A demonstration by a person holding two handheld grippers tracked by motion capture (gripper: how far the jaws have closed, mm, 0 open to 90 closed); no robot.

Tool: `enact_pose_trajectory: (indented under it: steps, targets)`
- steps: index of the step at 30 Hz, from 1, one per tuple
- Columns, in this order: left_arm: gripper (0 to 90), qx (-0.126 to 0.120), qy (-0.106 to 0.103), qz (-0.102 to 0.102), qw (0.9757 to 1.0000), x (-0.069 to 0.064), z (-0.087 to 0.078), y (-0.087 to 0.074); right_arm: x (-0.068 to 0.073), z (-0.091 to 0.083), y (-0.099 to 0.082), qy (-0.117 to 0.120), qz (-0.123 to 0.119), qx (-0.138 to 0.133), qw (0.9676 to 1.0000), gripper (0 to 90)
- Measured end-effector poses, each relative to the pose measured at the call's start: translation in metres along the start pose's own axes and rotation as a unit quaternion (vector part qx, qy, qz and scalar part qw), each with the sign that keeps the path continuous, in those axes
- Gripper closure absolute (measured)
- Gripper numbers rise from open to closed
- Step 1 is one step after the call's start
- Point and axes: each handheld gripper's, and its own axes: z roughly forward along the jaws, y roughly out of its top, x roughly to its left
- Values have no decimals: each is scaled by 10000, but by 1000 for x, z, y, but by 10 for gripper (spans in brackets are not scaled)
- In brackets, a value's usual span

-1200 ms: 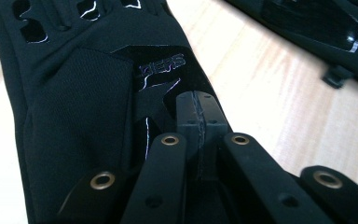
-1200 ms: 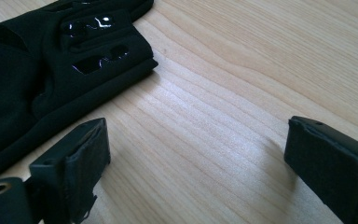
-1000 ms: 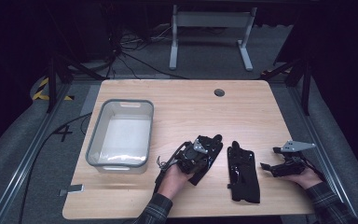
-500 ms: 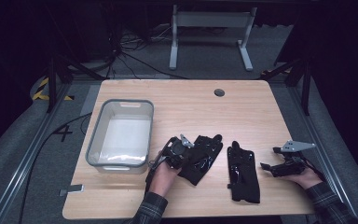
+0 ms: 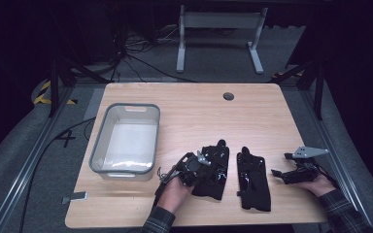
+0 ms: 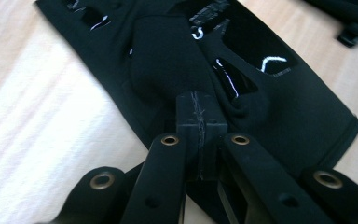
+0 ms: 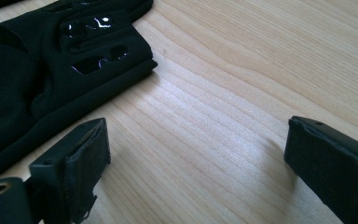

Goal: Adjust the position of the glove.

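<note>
Near the front edge of the wooden table (image 5: 194,104), a little left of its middle, the left gripper (image 5: 197,164) rests on a black glove (image 5: 213,167). In the left gripper view its two black jaws are pressed together, tips meeting, with a fold of the glove's (image 6: 177,70) soft cloth pinched between them just where the thumb part bulges up. Glossy patches on the glove catch the light beyond the tips, and the glove lies flat on the wood with its fingers pointing toward the far edge. The person's left hand (image 5: 175,191) grips the tool from the front edge, sleeve just showing at the bottom.

Just beside that glove, toward the right edge, lies a second black glove (image 5: 253,179), also flat and lengthwise, fingers toward the far edge; the two are close but apart, with a strip of bare wood between them.

Further right, near the front right corner, the right gripper (image 5: 279,175) sits low in the person's right hand (image 5: 318,184), with a grey three-cornered plate on top. In the right gripper view its jaws stand wide apart over bare wood, nothing between them; the second glove (image 7: 51,70) lies just beyond the left jaw.

Toward the left edge stands a grey plastic tub (image 5: 126,108), well apart from both gloves.
</note>
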Motion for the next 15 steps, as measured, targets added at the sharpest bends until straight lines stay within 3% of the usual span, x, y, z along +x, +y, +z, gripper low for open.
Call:
enact_pose_trajectory:
  steps: [4, 12, 15]
  targets:
    - [898, 25, -142, 147, 9998, -9, 1, 0, 0, 0, 0, -5, -1, 3, 10000, 73]
    - [896, -5, -284, 237, 9993, -17, 2, -2, 0, 0, 0, -5, -2, 1, 10000, 73]
    - [794, -216, -239, 19, 9995, -13, -3, -2, 0, 0, 0, -1, -3, 0, 10000, 73]
